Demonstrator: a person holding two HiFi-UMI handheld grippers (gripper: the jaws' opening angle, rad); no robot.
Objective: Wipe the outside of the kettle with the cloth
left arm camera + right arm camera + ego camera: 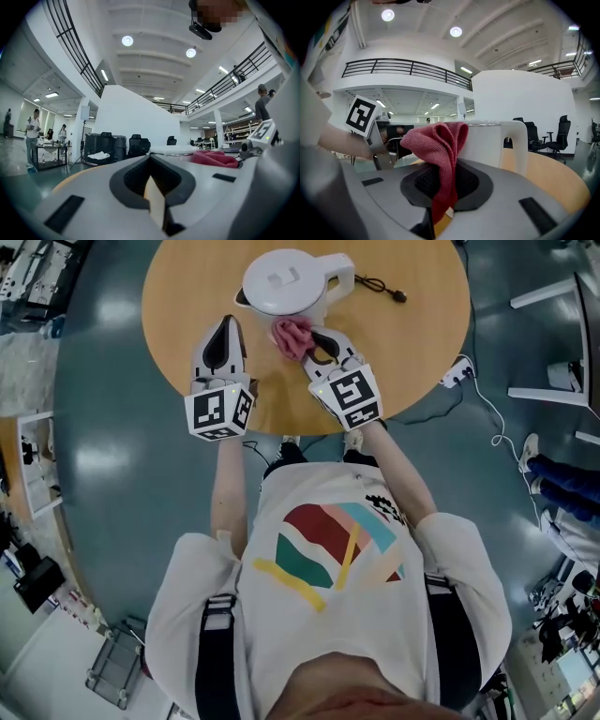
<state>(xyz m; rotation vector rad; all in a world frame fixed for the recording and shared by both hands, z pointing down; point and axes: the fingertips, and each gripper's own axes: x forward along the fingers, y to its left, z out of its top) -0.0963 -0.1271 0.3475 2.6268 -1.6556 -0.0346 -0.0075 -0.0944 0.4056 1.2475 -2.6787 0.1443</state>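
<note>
On table [187, 306], right tongs [316, 345] pinch cloth [292, 337] beside kettle [281, 282].

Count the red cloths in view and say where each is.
1: the red woven cloth, pinched in the right tool, beside the white plastic kettle on the round wooden table. None looks hidden.

Round wooden table [187, 296]; white power strip [457, 374] on teal floor [112, 427] nearby.
</note>
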